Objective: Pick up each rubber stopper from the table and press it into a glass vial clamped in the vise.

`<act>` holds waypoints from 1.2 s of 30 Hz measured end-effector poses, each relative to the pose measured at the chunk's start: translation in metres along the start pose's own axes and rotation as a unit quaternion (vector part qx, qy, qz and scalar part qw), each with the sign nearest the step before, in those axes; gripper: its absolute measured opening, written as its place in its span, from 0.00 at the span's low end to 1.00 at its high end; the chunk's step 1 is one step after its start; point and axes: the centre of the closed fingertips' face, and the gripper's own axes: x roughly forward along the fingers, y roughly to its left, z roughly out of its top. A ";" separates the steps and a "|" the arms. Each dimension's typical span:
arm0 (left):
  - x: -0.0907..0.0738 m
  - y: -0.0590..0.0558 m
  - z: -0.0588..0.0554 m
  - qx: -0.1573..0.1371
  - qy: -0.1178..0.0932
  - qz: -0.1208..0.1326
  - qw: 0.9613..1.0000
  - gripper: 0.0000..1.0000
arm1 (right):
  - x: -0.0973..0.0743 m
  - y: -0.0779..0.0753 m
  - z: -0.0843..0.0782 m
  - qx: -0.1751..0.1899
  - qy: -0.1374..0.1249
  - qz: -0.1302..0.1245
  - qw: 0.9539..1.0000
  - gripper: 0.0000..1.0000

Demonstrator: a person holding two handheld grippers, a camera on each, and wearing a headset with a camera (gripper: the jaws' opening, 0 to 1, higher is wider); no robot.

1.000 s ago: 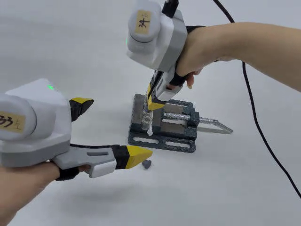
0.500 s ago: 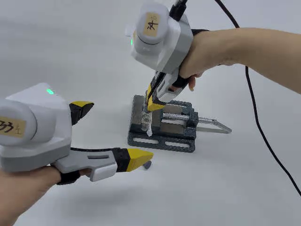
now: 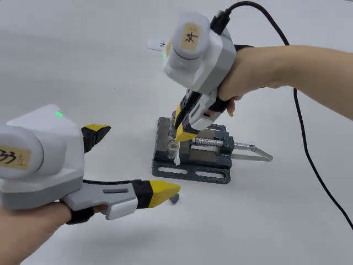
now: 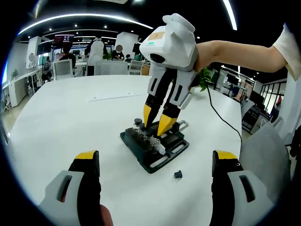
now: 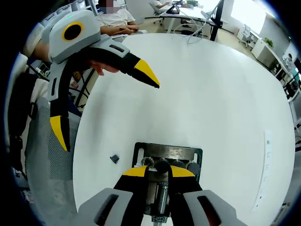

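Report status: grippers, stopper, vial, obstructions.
Left gripper open, near loose stopper. Right gripper tips at vial in vise, grip unclear. Nothing between.

- White bench (image 4: 56,117) spreads wide
- Ceiling light strips (image 4: 84,23) curve at 11 o'clock, left gripper view
- Grey mesh chair (image 5: 44,160) at 9 o'clock, right gripper view
- Bright window (image 5: 244,12) at 1 o'clock there

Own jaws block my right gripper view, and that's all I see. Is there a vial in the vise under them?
Observer: Yes. The head view shows a clear glass vial in the vise, just below the tips of the right gripper.
Operator: Where does my cable run?
Observer: The black cable comes off the gripper's back, arcs over the forearm, then runs down across the table to the right of the vise.
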 end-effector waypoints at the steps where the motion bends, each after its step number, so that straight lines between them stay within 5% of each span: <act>1: 0.000 0.000 0.000 0.000 0.000 0.000 1.000 0.99 | -0.001 0.002 0.000 0.002 -0.002 -0.001 1.000 0.14; 7: 0.000 -0.001 0.000 0.003 0.001 -0.002 1.000 0.99 | -0.005 0.008 0.006 0.009 -0.038 -0.014 0.999 0.30; 15: -0.003 -0.002 -0.001 0.008 0.002 -0.003 1.000 0.99 | -0.010 0.018 0.000 0.032 -0.075 -0.034 0.996 0.65; 24: -0.008 -0.006 0.001 0.018 0.004 -0.007 1.000 0.99 | -0.007 0.041 -0.011 0.057 -0.109 -0.024 0.992 0.78; 36: -0.015 -0.007 -0.004 0.026 0.003 -0.010 1.000 0.99 | -0.004 0.056 -0.019 0.091 -0.146 -0.059 0.983 0.87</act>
